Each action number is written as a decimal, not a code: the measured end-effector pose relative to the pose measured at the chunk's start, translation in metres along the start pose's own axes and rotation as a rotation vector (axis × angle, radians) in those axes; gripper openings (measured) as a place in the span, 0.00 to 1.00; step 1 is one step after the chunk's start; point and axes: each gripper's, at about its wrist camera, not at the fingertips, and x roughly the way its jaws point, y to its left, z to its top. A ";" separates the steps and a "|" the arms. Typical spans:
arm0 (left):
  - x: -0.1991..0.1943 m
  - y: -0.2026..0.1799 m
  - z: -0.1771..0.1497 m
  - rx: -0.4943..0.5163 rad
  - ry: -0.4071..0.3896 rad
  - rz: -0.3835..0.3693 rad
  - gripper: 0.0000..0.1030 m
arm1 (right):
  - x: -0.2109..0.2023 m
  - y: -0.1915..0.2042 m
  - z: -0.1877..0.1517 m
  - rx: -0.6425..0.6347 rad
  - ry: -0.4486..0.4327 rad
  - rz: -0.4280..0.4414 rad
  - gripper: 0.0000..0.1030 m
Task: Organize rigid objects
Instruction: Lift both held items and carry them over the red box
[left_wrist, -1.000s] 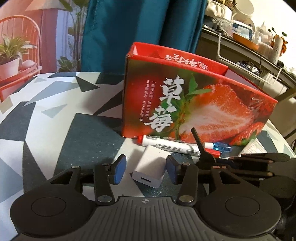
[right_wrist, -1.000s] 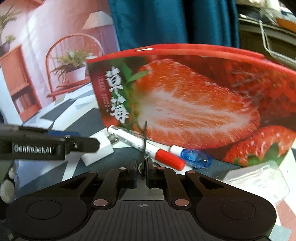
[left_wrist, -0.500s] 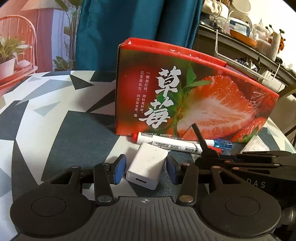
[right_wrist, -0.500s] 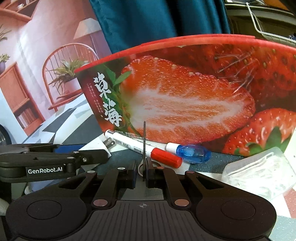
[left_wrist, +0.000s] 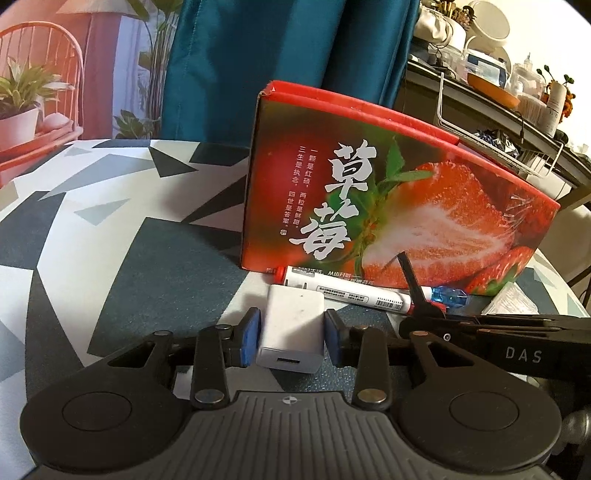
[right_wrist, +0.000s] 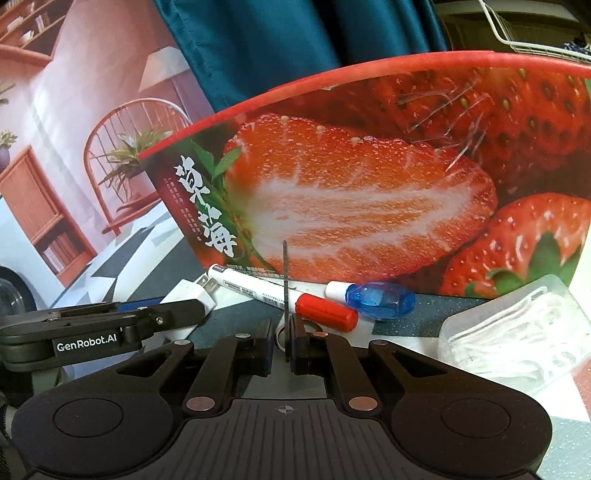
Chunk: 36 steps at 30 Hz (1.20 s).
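Observation:
A white USB charger (left_wrist: 293, 330) lies on the table between the blue pads of my left gripper (left_wrist: 291, 341); the pads touch its sides. Its prongs show in the right wrist view (right_wrist: 195, 291). My right gripper (right_wrist: 282, 341) is shut on a thin black flat object (right_wrist: 285, 291) that stands upright; it also shows in the left wrist view (left_wrist: 412, 280). A white marker with a red cap (right_wrist: 284, 297) and a blue-capped item (right_wrist: 380, 301) lie against the red strawberry box (left_wrist: 388, 210).
A clear plastic pack with white contents (right_wrist: 517, 332) lies at the right by the box. The table has a grey and white triangle pattern (left_wrist: 110, 240). A teal curtain (left_wrist: 277, 55) hangs behind; a cluttered shelf (left_wrist: 498, 92) stands at the back right.
My left gripper has moved forward around the charger and closed its pads onto it. The right gripper has moved slightly closer to the box, still holding the black object.

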 end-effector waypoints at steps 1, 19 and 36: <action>0.000 0.000 0.000 0.003 0.000 0.001 0.38 | 0.000 -0.002 0.000 0.009 0.001 0.006 0.07; -0.024 -0.003 -0.004 0.035 0.020 0.037 0.38 | -0.015 0.011 -0.001 0.019 0.022 -0.070 0.06; -0.096 -0.020 0.046 0.046 -0.220 0.004 0.38 | -0.093 0.010 0.043 0.132 -0.207 -0.011 0.06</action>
